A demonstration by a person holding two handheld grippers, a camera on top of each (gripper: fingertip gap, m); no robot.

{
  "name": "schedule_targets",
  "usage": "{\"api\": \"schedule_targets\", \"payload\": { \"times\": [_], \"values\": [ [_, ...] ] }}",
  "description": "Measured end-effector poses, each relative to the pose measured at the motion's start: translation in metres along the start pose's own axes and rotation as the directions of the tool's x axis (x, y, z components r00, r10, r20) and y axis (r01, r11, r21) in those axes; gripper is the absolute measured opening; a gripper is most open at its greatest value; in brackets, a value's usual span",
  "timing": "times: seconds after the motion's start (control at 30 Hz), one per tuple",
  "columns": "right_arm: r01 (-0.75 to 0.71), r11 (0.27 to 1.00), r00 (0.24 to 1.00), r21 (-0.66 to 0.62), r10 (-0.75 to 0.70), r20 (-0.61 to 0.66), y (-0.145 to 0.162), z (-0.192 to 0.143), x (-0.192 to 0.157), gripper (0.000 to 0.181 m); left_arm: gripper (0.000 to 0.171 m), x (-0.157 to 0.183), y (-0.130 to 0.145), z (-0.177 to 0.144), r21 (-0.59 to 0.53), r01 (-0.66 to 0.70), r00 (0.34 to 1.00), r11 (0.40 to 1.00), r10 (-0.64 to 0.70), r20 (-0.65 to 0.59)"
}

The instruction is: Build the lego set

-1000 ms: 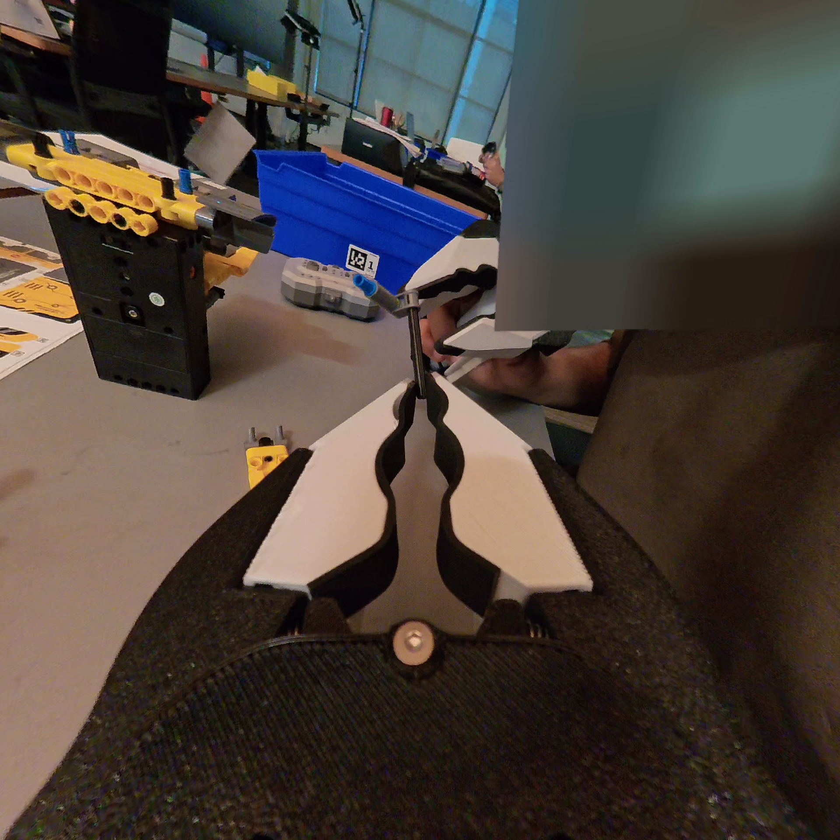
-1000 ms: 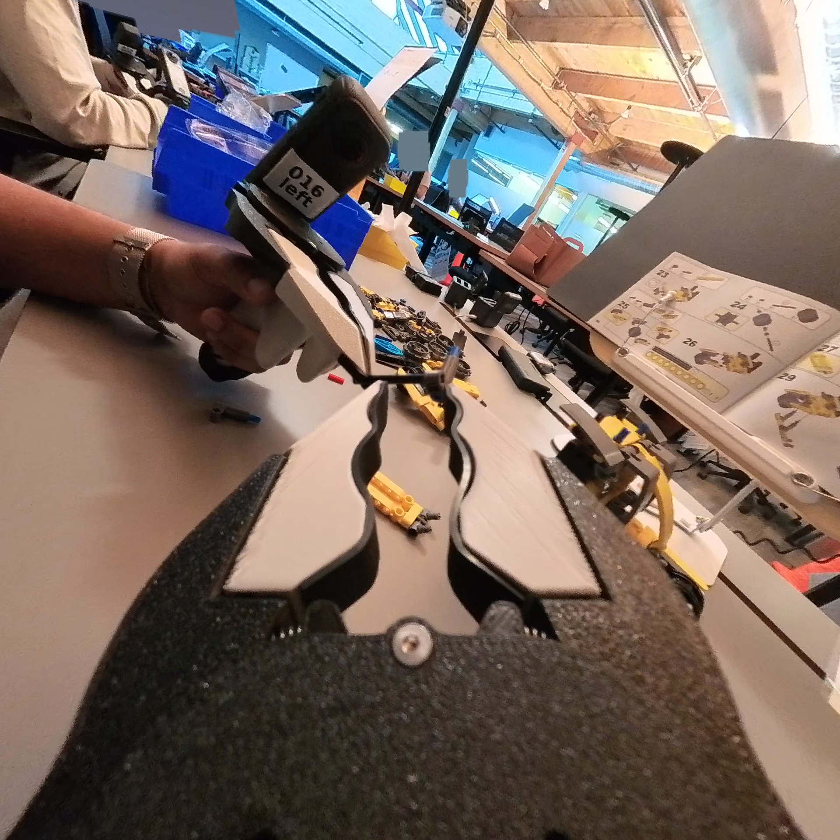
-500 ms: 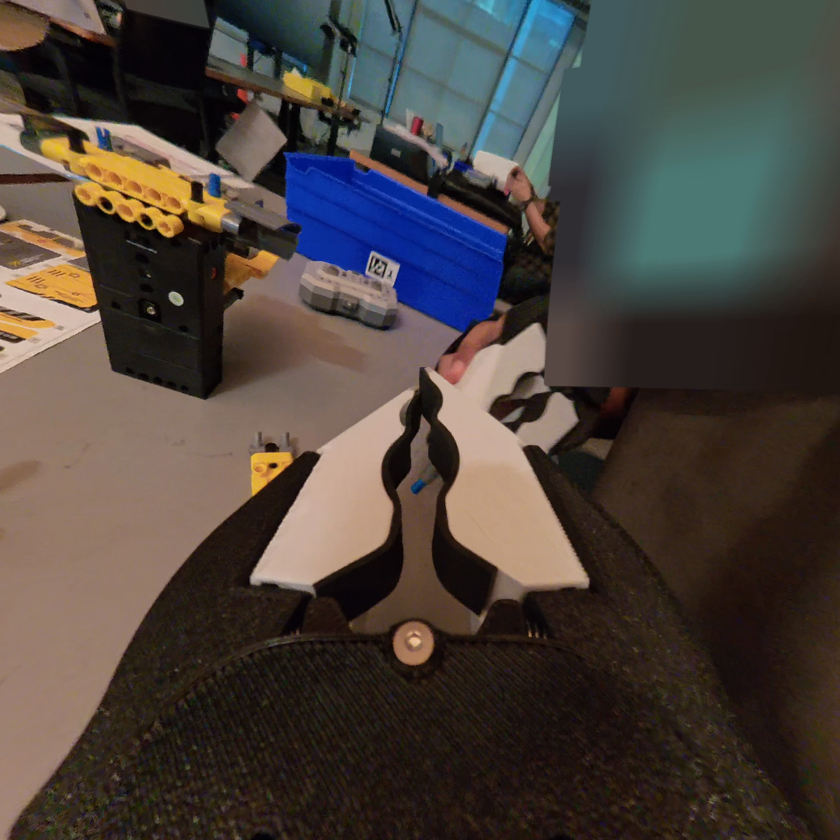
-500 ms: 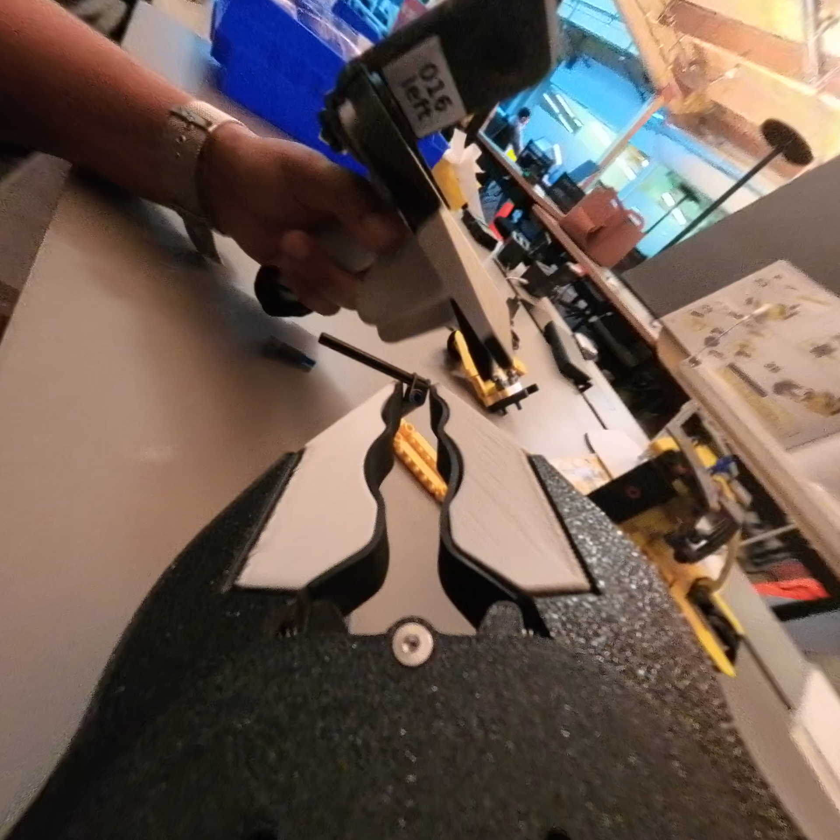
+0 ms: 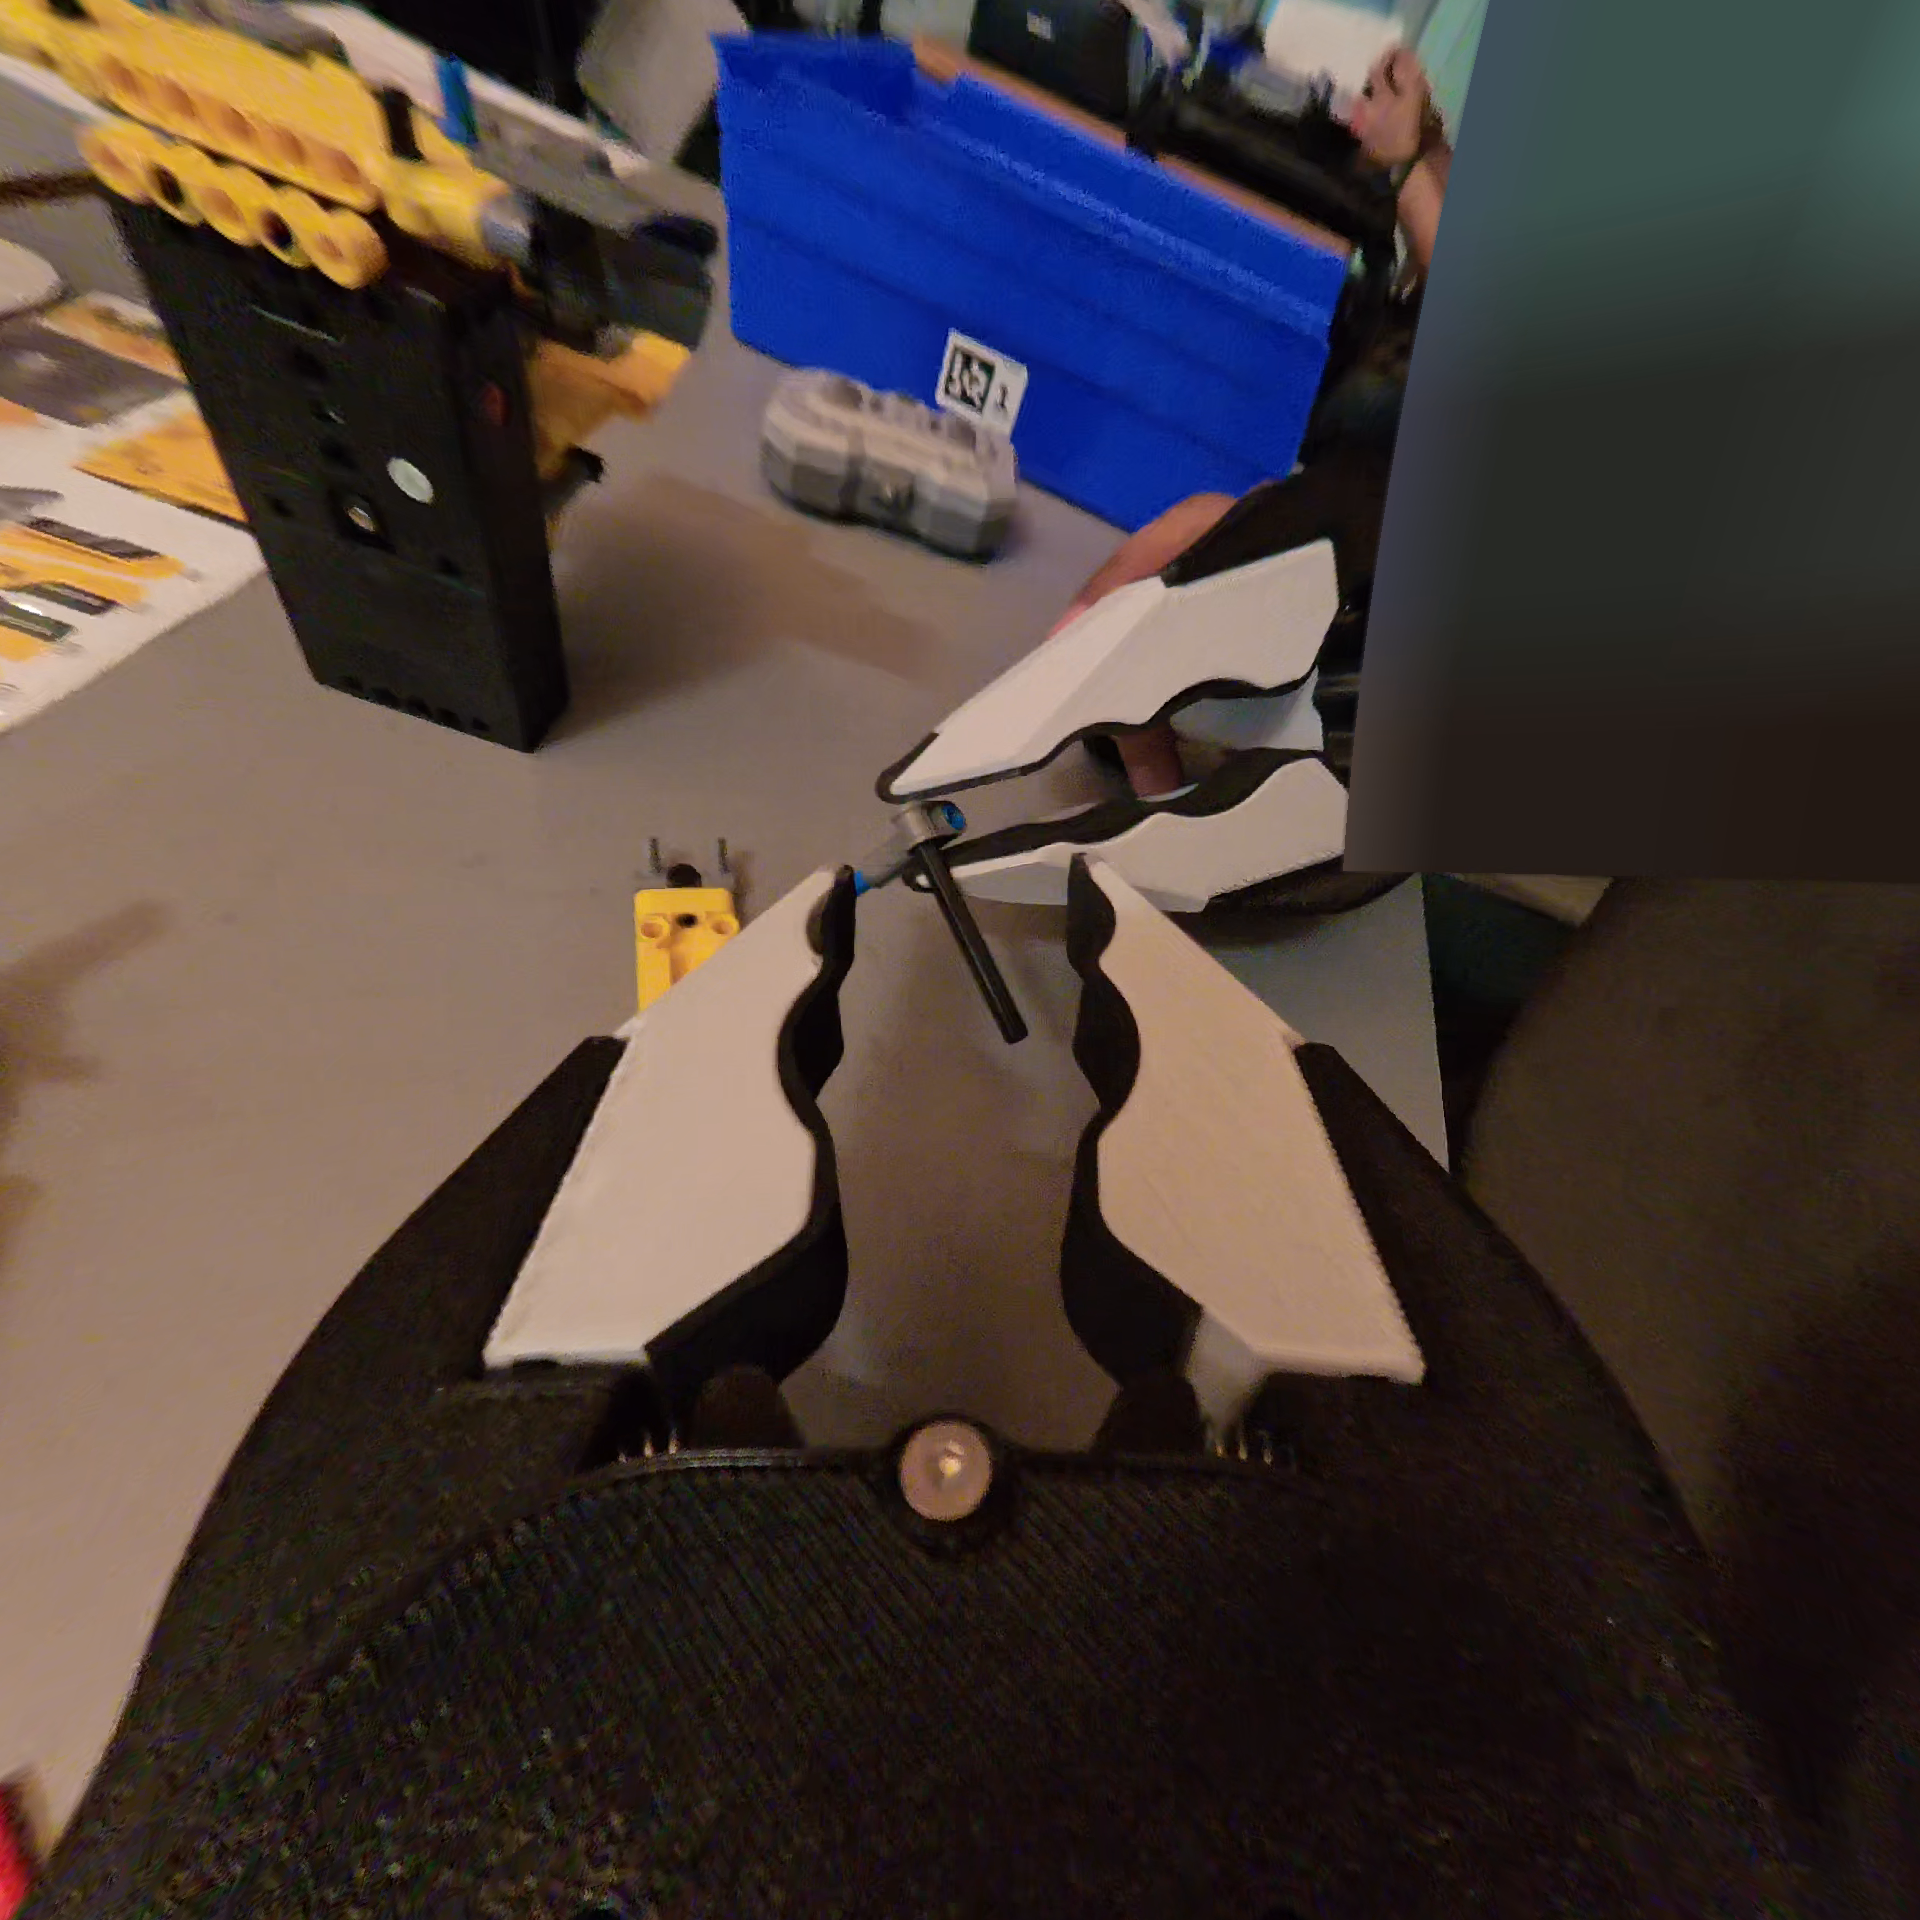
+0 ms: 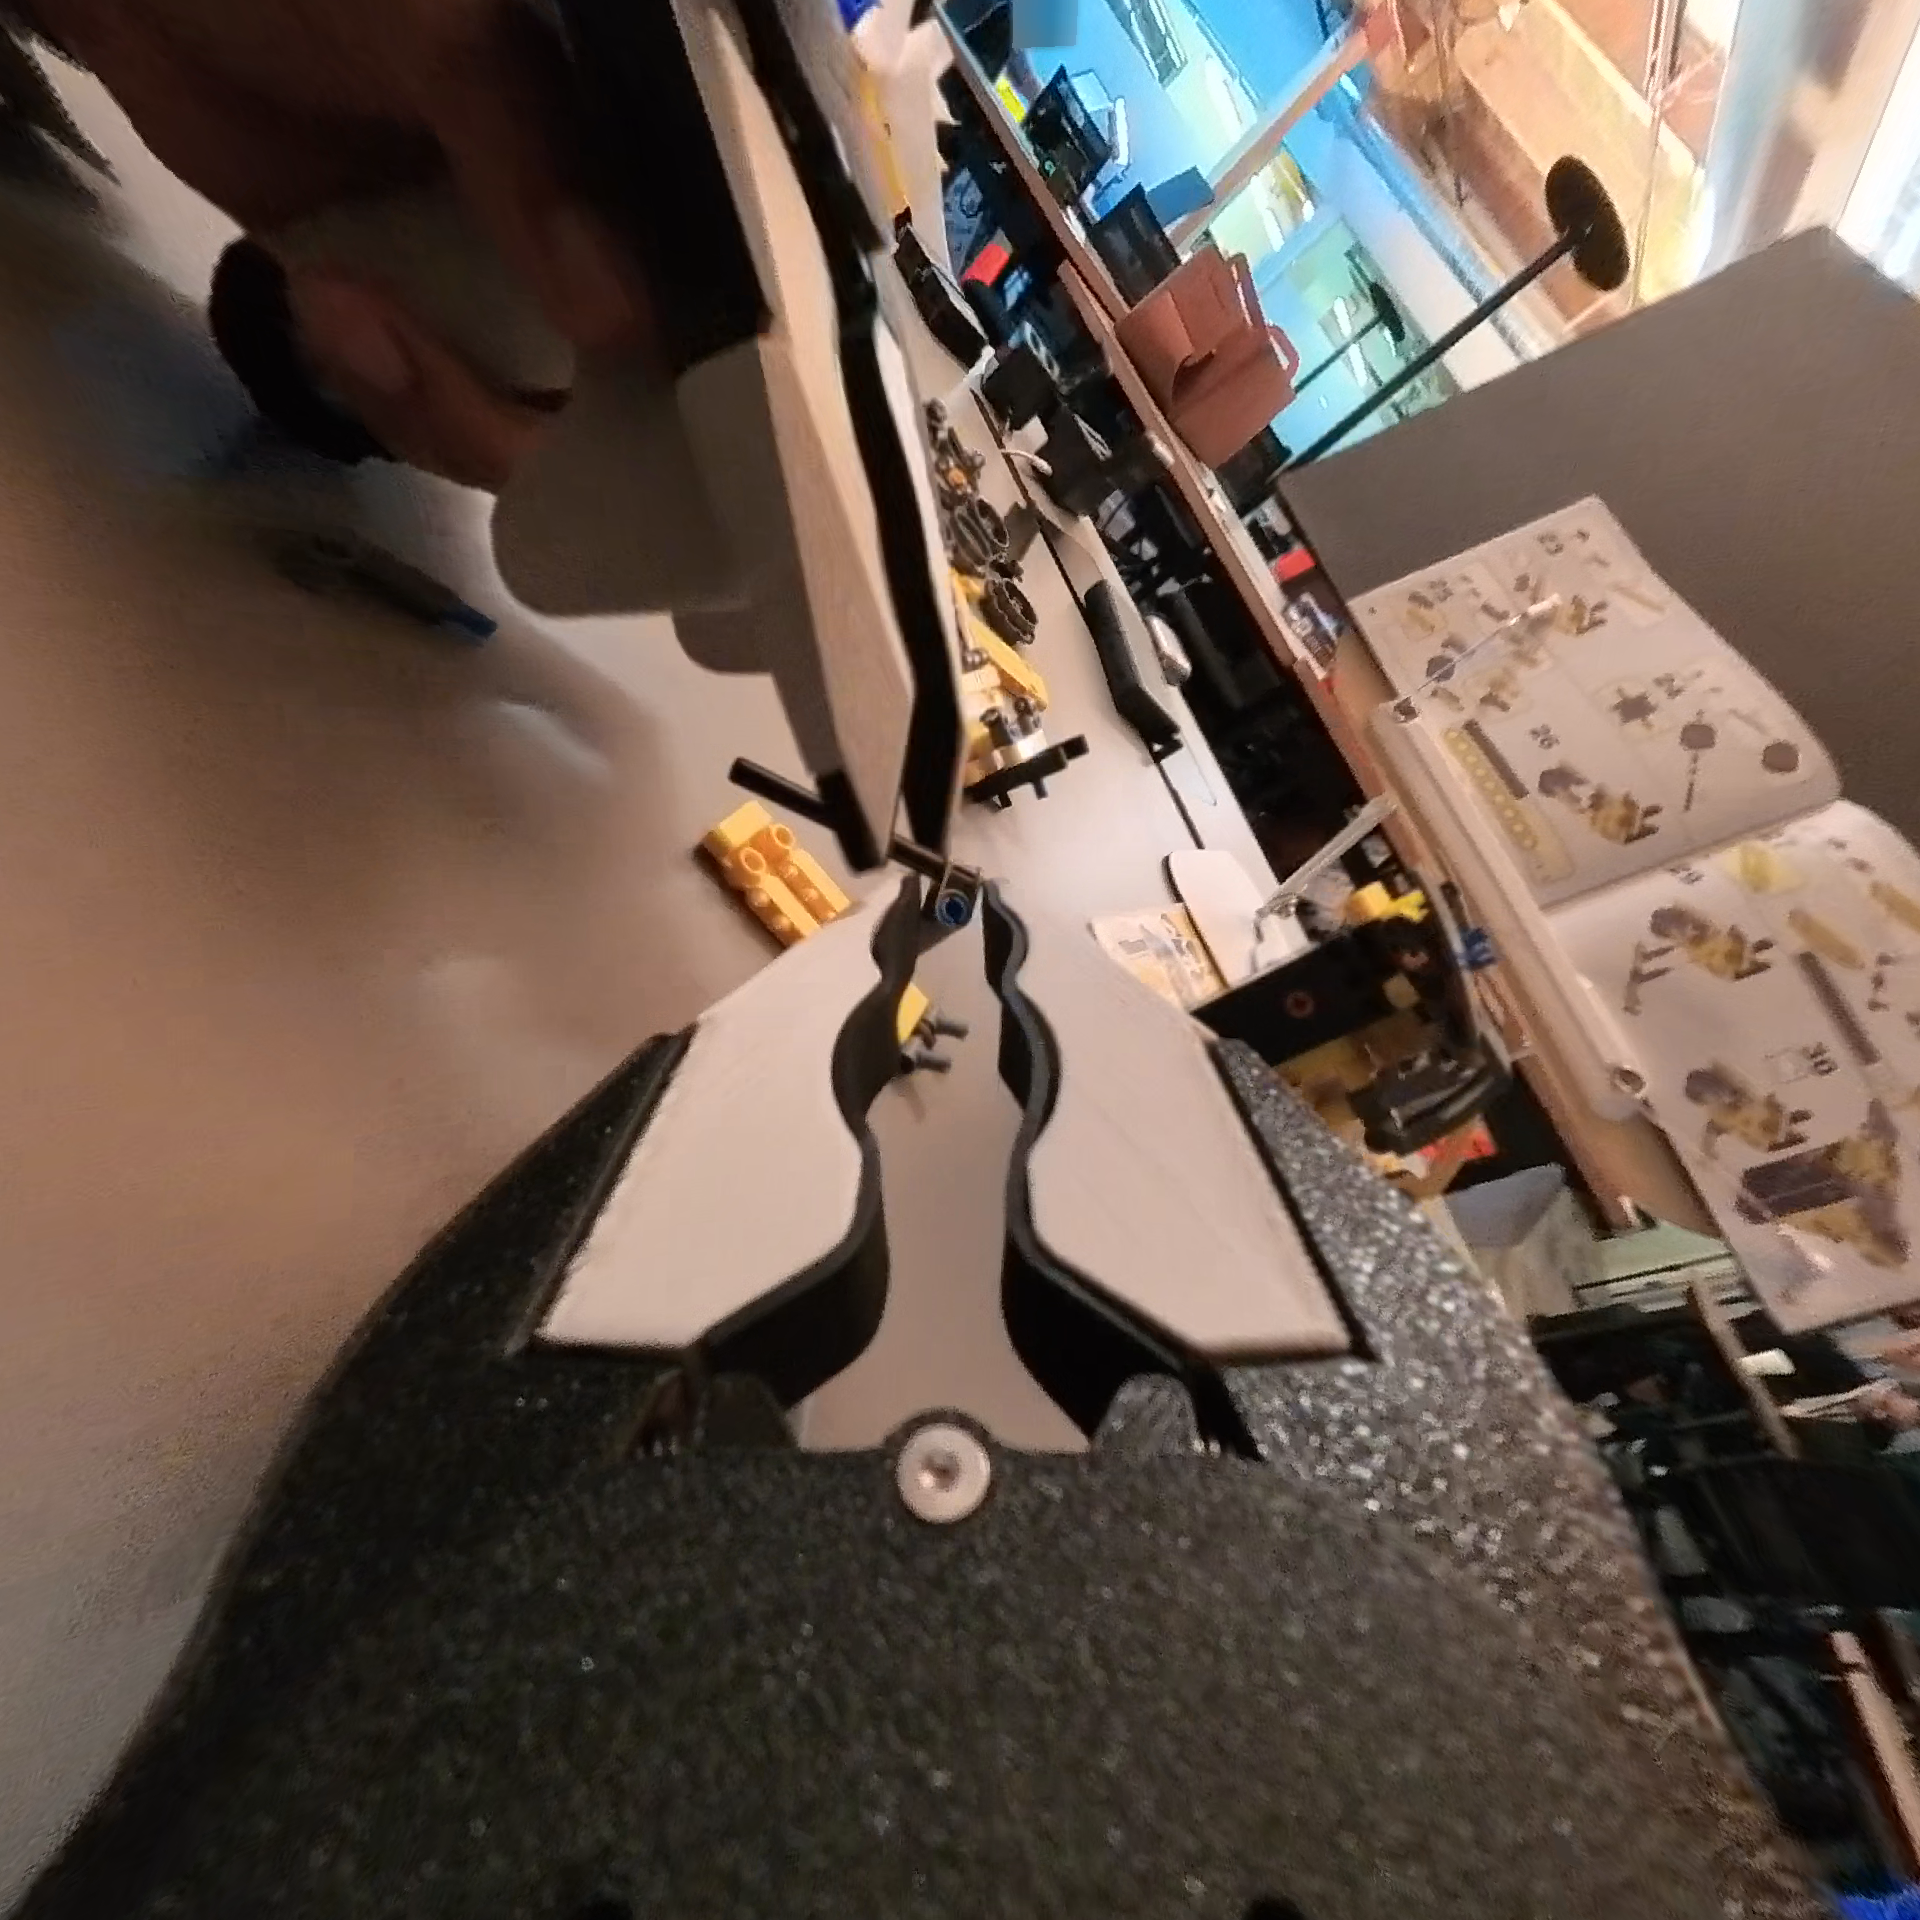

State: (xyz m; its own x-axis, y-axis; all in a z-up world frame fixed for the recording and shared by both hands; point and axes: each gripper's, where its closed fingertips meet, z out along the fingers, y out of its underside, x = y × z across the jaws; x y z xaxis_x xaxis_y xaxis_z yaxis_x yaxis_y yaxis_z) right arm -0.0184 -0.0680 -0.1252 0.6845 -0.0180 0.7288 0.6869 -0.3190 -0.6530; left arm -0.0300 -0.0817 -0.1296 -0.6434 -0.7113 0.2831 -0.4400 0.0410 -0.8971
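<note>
My right gripper is shut on a small grey connector with a blue pin, and a black axle sticks out from it to the left. In the left wrist view the right gripper comes in from the right and holds that connector above the grey table. The axle hangs down between my left gripper's fingers. My left gripper is open, and its left fingertip sits against the blue pin end. A hand holds the left gripper close above the right one.
A small yellow piece lies on the table just left of my left gripper. A black block with yellow beams, a grey box and a blue bin stand behind. An open instruction booklet and loose yellow parts lie on the right. My two grippers' fingertips are within a few centimetres of each other. My left tips are roughly 6 centimeters from the small yellow piece.
My left gripper was shut on the black axle and has opened. The right gripper keeps the connector and has tilted, so the axle now hangs between the left fingers.
</note>
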Motion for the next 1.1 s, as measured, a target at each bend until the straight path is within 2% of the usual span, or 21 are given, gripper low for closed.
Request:
{"api": "schedule_targets", "payload": {
  "times": [0.07,0.23,0.27,0.3,0.57,0.8,1.0,1.1],
  "values": [
    [0.030,0.999,0.999,-0.014,-0.030,-0.015,0.001,0.001,0.000,0.011,0.026,0.003,0.000,0.002,-0.004,-0.005,1.000,1.000,0.005,-0.003],
    [-0.018,1.000,1.000,-0.003,0.018,-0.005,0.001,0.000,0.002,0.015,0.019,0.001,0.001,0.000,-0.002,0.040,0.999,0.999,-0.040,-0.012],
    [-0.021,1.000,1.000,-0.001,0.021,-0.005,0.001,0.000,0.002,0.015,0.013,0.000,0.001,-0.001,0.002,0.048,0.999,0.999,-0.048,-0.006],
    [-0.026,1.000,1.000,0.003,0.026,-0.007,0.000,0.000,0.003,0.016,0.000,-0.004,0.000,-0.001,0.007,0.053,0.998,0.999,-0.053,0.013],
    [-0.125,0.991,0.992,0.041,0.125,0.009,-0.002,-0.003,0.009,0.020,0.000,-0.005,-0.003,-0.003,0.026,0.059,0.998,0.998,-0.059,0.004],
    [-0.158,0.986,0.987,0.062,0.155,0.042,-0.007,-0.004,0.004,0.024,0.000,-0.013,-0.006,-0.004,0.031,-0.073,0.991,0.997,0.069,0.119],
    [-0.151,0.987,0.988,0.063,0.148,0.051,-0.010,-0.003,0.000,0.029,0.001,-0.014,-0.006,-0.002,0.002,-0.215,0.956,0.977,0.210,0.204],
    [-0.156,0.986,0.987,0.061,0.153,0.049,-0.010,-0.003,0.000,0.029,0.000,-0.014,-0.007,-0.003,0.004,-0.210,0.955,0.978,0.204,0.215]
  ]
}}
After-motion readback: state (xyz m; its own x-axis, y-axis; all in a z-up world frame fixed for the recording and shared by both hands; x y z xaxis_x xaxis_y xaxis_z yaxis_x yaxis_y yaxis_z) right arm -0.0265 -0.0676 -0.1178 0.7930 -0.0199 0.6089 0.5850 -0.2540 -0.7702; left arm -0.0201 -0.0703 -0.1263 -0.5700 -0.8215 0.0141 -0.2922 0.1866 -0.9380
